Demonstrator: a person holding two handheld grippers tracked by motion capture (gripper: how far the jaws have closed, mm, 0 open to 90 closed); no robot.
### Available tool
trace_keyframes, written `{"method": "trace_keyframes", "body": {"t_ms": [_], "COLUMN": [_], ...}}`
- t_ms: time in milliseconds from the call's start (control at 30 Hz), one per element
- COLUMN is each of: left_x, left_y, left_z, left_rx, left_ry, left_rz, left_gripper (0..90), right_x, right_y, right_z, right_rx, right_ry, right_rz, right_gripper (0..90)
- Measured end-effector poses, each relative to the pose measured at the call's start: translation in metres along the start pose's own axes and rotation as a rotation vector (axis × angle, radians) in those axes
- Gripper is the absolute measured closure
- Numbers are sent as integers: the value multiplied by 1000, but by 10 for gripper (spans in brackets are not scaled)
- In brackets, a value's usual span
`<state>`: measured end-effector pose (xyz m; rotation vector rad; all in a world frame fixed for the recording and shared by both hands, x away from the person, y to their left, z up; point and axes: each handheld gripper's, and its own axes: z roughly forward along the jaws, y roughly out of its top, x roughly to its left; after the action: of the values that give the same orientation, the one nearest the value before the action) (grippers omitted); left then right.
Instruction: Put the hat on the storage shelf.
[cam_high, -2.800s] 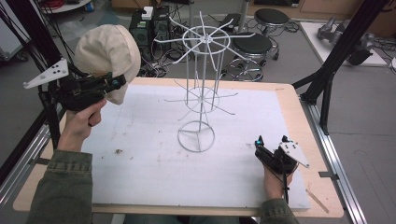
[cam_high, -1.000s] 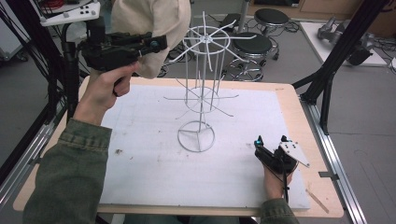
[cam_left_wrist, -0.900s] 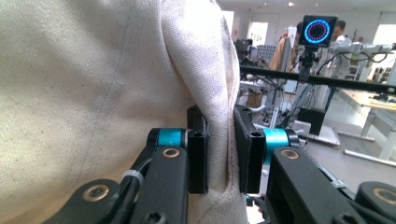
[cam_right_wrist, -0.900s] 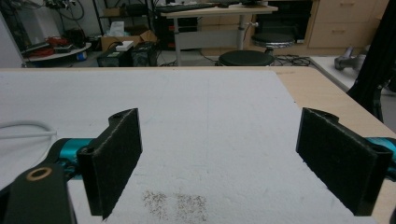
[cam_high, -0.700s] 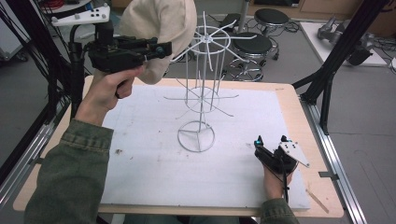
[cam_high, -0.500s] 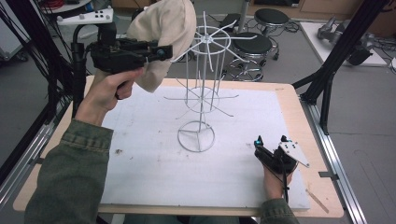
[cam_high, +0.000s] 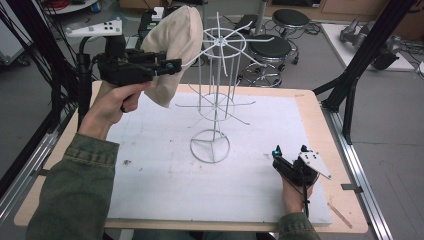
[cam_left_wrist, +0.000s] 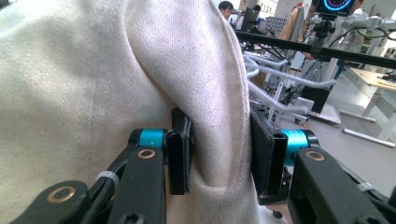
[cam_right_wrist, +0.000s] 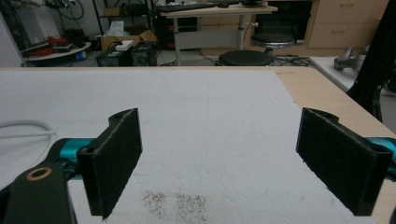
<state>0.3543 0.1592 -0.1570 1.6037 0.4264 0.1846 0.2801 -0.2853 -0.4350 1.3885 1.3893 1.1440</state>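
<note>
Hanging from a prong of the white wire rack, cream cap; left gripper jaws just been opening, fabric between them, loosened. Right gripper wide open, empty, on table.

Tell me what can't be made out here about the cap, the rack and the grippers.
- Whether the cap already hangs on the wire rack: high view, cap covers the arm's tip.
- Whether the pads of the left gripper press the cloth: left gripper view, folds hide it.
- Right gripper jaw gap: high view, too small.
</note>
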Motion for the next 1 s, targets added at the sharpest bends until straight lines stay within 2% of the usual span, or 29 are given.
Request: {"method": "trace_keyframes", "body": {"t_ms": [100,233,467,800,1000], "left_x": [0,0,2,5,4], "left_y": [-6,-10,-13,-18,-24], "left_z": [-1,-5,-12,-20,-32], "left_rx": [-5,-20,-53,-97,-125], "left_ry": [-4,9,7,18,17], "left_rz": [-3,9,3,4,1], "left_gripper": [618,552,448,430,427], "right_x": [0,0,0,0,0], "right_y": [0,0,0,0,0], "right_z": [0,0,-1,-1,-1], "right_rx": [-5,-4,-11,-8,-10], "right_ry": [-1,2,-2,-1,-1], "right_rz": [0,-2,-3,1,0], "right_gripper": [134,134,134,134,134]}}
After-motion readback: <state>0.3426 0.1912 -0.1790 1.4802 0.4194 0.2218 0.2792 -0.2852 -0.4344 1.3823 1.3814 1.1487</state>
